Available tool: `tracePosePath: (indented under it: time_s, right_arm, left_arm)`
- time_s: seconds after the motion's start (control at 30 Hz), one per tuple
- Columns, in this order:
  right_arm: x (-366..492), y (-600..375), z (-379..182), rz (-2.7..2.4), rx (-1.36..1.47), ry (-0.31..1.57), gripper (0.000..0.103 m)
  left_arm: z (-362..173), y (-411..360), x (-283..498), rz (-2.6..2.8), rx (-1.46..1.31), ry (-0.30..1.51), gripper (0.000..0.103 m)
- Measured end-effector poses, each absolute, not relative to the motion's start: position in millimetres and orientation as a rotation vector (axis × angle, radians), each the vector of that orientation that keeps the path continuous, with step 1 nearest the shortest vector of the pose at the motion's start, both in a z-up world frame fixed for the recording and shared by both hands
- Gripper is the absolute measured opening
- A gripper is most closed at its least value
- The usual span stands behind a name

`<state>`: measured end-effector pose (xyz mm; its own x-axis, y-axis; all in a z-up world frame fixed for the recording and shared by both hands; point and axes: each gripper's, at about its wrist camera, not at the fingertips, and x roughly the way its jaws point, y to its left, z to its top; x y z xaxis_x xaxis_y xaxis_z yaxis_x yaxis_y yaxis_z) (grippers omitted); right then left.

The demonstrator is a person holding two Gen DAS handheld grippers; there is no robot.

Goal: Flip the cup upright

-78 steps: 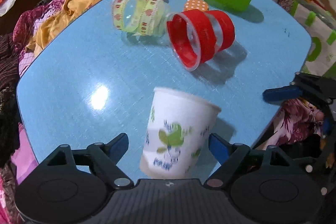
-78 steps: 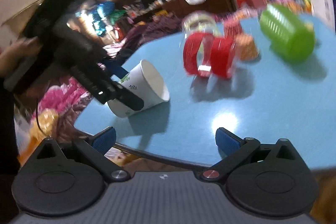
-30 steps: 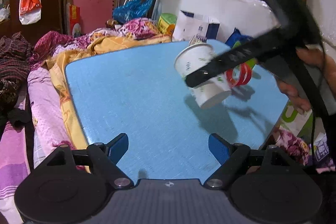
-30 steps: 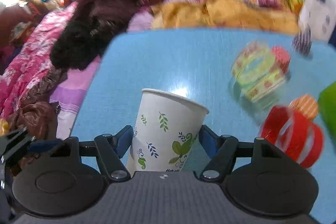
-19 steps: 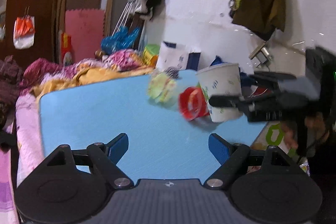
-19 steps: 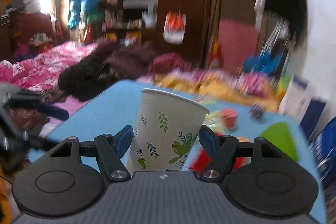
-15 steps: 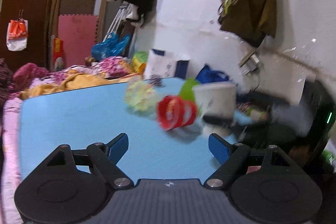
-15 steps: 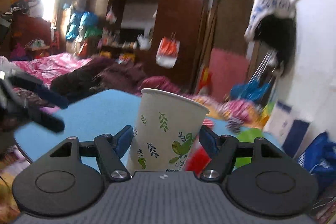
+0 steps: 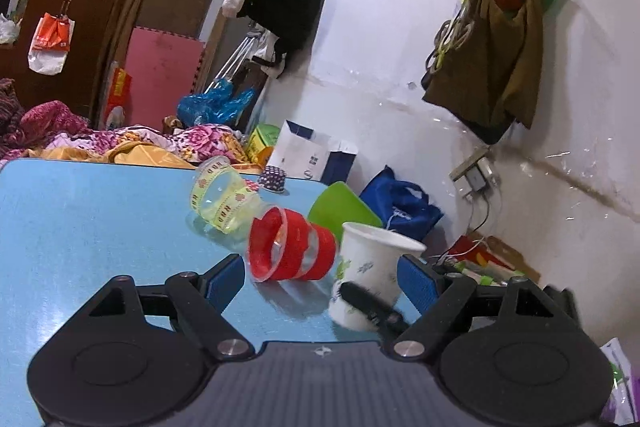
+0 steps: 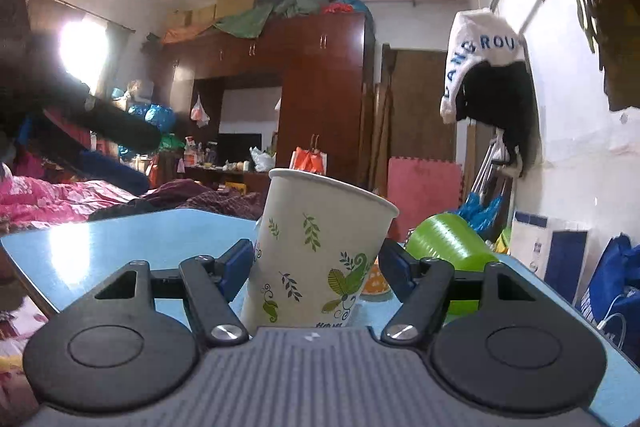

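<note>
A white paper cup with green leaf prints (image 10: 316, 251) stands mouth up between the blue pads of my right gripper (image 10: 316, 265), which is shut on it low over the blue table (image 10: 100, 247). In the left wrist view the same cup (image 9: 372, 275) is upright near the table's right edge, with a black finger of the right gripper (image 9: 368, 305) across its side. My left gripper (image 9: 320, 277) is open and empty, hovering over the table's near edge.
A red-banded clear cup (image 9: 292, 251) and a yellow-banded clear cup (image 9: 224, 199) lie on their sides mid-table. A green cup (image 9: 340, 207) lies behind them, and a small dotted cup (image 9: 272, 183) stands at the far edge. Bags and bedding surround the table.
The left gripper let go of the cup and the right gripper took it. The right gripper has turned the cup mouth up and lowered it toward the table's right side.
</note>
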<state>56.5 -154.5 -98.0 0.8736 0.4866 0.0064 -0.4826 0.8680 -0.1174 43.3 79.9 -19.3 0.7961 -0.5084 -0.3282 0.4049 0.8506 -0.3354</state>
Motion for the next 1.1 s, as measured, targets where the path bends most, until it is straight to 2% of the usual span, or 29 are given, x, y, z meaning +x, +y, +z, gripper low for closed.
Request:
tracePosePath:
  time_s: [0.33, 0.63, 0.67, 0.7, 0.77, 0.97, 1.1]
  right_arm:
    - [36.9, -135.6, -112.2, 0.499, -0.241, -0.104, 0.07]
    - [37.7, -140.1, -111.8, 0.512, -0.239, -0.069, 0.069]
    - [37.9, -140.8, -111.1, 0.516, -0.237, -0.063, 0.075]
    - [38.0, -141.4, -110.1, 0.519, -0.234, -0.053, 0.087]
    - [35.1, -146.0, -108.3, 0.525, -0.216, -0.063, 0.102]
    - [27.1, -181.4, -90.0, 0.537, -0.148, -0.081, 0.102]
    - [28.8, -202.9, -69.8, 0.537, -0.123, -0.01, 0.102]
  left_arm:
    - [-33.3, 89.5, 41.2, -0.498, -0.304, 0.406, 0.086]
    - [-39.0, 93.3, 41.9, -0.498, -0.328, 0.407, 0.087]
    - [-39.6, 92.9, 42.1, -0.499, -0.323, 0.406, 0.087]
    - [-39.4, 91.7, 41.9, -0.498, -0.316, 0.403, 0.089]
    - [-39.7, 89.4, 40.7, -0.48, -0.295, 0.388, 0.093]
    - [-38.3, 85.8, 37.8, -0.342, -0.251, 0.35, 0.101]
    - [-37.5, 82.1, 37.8, -0.243, -0.196, 0.356, 0.101]
